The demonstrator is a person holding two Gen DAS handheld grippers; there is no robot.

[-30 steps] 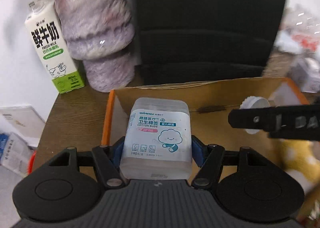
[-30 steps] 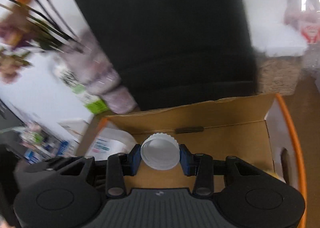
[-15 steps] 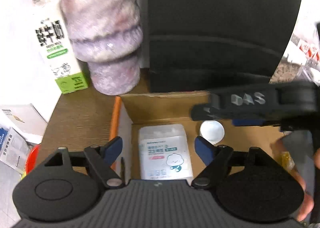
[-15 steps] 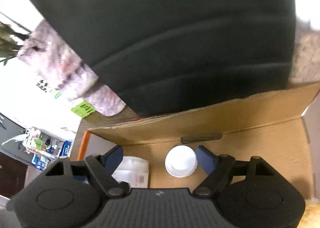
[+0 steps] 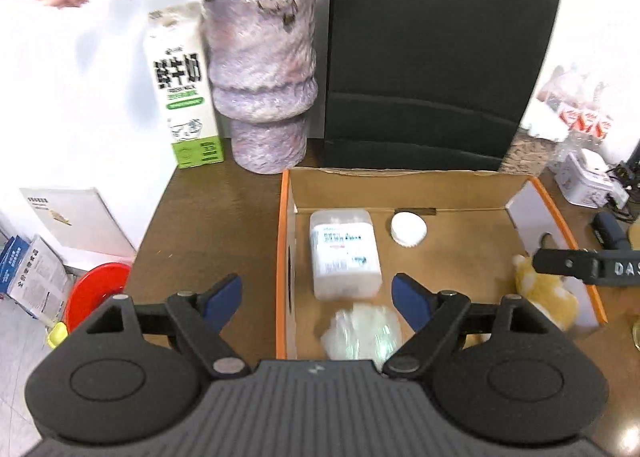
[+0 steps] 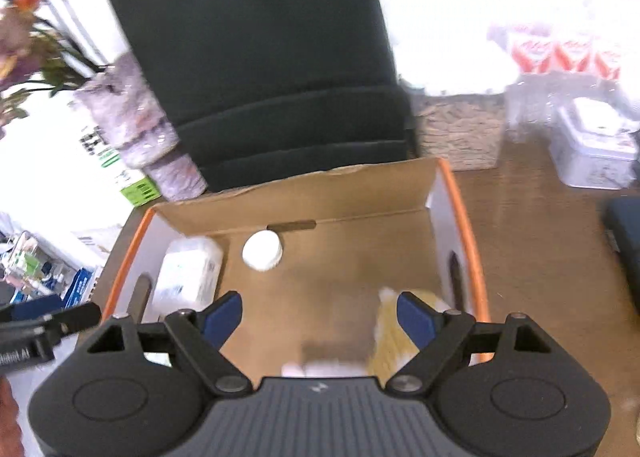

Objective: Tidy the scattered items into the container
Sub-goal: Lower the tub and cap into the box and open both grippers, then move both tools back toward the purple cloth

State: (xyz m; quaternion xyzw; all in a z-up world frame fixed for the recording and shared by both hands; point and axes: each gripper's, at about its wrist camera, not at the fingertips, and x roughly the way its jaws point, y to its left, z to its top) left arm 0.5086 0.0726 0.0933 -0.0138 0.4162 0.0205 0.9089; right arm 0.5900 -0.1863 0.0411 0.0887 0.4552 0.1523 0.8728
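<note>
In the left wrist view, the left tongs (image 5: 316, 297) are seen spread wide and empty, having just been opening; the cotton bud box (image 5: 344, 253) lies ahead between them on the carton (image 5: 400, 189) floor, its long axis pointing away. In the right wrist view, the right tongs (image 6: 318, 315), likewise just opened and empty, are held above the carton, with the white cap (image 6: 262, 249) ahead and slightly left.

Milk carton (image 5: 185, 97) beside purple vase (image 5: 262, 81), black bag (image 5: 436, 53)
</note>
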